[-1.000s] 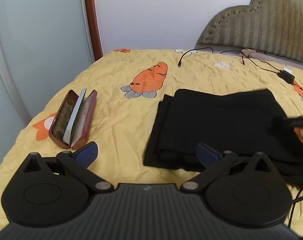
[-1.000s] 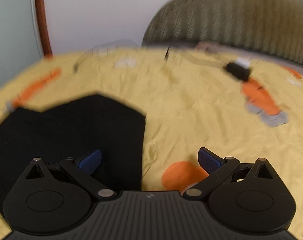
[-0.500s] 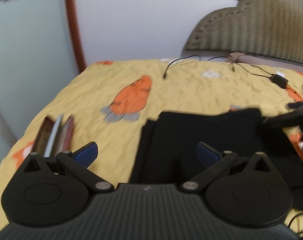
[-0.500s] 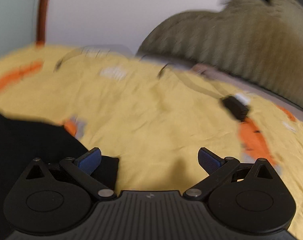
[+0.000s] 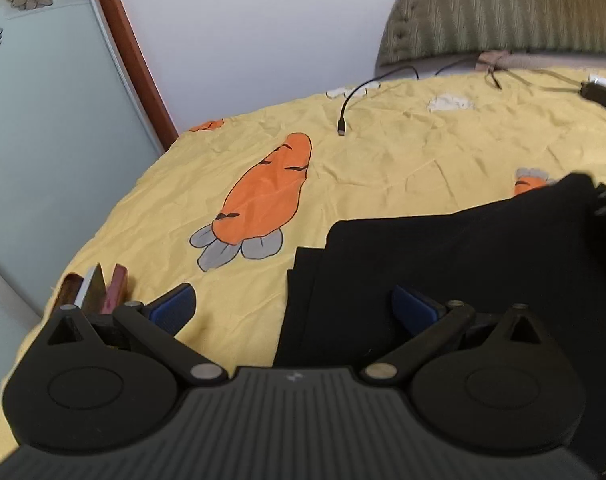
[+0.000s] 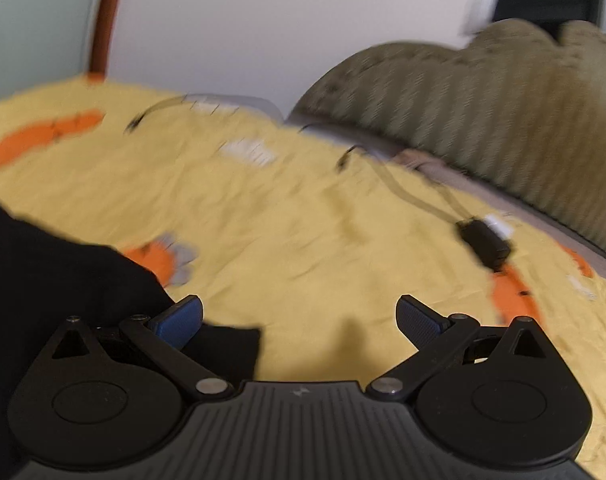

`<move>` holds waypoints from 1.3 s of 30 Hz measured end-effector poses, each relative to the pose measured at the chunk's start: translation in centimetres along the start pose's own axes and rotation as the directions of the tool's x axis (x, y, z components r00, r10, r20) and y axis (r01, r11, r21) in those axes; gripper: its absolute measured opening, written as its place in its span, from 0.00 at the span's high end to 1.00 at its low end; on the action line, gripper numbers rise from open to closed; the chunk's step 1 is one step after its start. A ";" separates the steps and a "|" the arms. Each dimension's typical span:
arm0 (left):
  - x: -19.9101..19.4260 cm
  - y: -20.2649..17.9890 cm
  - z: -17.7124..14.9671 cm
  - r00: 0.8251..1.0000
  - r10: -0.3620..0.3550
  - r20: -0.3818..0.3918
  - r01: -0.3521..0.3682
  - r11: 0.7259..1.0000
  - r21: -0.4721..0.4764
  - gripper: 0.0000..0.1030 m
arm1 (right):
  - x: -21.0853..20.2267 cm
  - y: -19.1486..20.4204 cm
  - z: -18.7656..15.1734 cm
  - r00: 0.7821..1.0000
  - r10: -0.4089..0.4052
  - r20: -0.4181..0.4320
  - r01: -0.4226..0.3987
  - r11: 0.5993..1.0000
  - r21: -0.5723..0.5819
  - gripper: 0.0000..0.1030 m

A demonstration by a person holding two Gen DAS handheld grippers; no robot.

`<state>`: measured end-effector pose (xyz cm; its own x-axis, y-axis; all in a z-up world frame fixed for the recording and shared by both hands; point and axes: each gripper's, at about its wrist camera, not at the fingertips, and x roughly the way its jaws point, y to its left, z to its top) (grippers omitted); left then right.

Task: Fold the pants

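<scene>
Black pants (image 5: pixel 455 264) lie folded in layers on the yellow carrot-print bedsheet (image 5: pixel 383 168). My left gripper (image 5: pixel 293 306) is open at the pants' left edge, its right finger over the black cloth and its left finger over bare sheet. In the right wrist view the pants (image 6: pixel 63 280) fill the lower left. There my right gripper (image 6: pixel 299 318) is open at the pants' right edge, its left finger at the cloth and its right finger over the sheet. Nothing is held between either pair of fingers.
An open reddish case (image 5: pixel 97 290) lies at the bed's left edge. A black cable (image 5: pixel 351 104) and a charger block (image 6: pixel 485 240) lie near the padded headboard (image 6: pixel 483 96). A glass door with a wooden frame (image 5: pixel 123 44) stands left of the bed.
Both grippers have moved forward and lower over the bed. The left view has swung so the pants sit nearer and lower right; the right view has drifted right, leaving less black cloth in view.
</scene>
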<state>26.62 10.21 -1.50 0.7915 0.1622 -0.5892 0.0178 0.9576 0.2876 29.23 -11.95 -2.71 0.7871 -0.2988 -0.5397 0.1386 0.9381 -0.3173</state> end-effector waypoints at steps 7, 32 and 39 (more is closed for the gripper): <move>-2.2 1.5 1.5 0.997 -0.047 0.066 0.050 0.998 -0.046 0.00 | -3.8 -2.9 0.9 0.994 0.047 0.098 -0.059 0.991 0.123 0.00; -1.9 1.5 -0.2 0.997 -0.049 0.064 0.049 0.999 0.005 0.00 | -8.7 -3.4 -4.8 0.943 0.328 -0.062 -0.298 0.911 0.284 0.00; -1.9 2.1 -1.5 0.999 -0.035 0.008 0.035 0.999 -0.037 0.00 | -9.2 -1.4 -5.3 0.966 0.251 -0.067 -0.230 0.945 0.234 0.00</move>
<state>24.20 12.32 -0.91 0.7953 0.1271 -0.5928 0.0227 0.9709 0.2386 18.56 -11.45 -1.43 0.7548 -0.0646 -0.6528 0.0908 0.9958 0.0064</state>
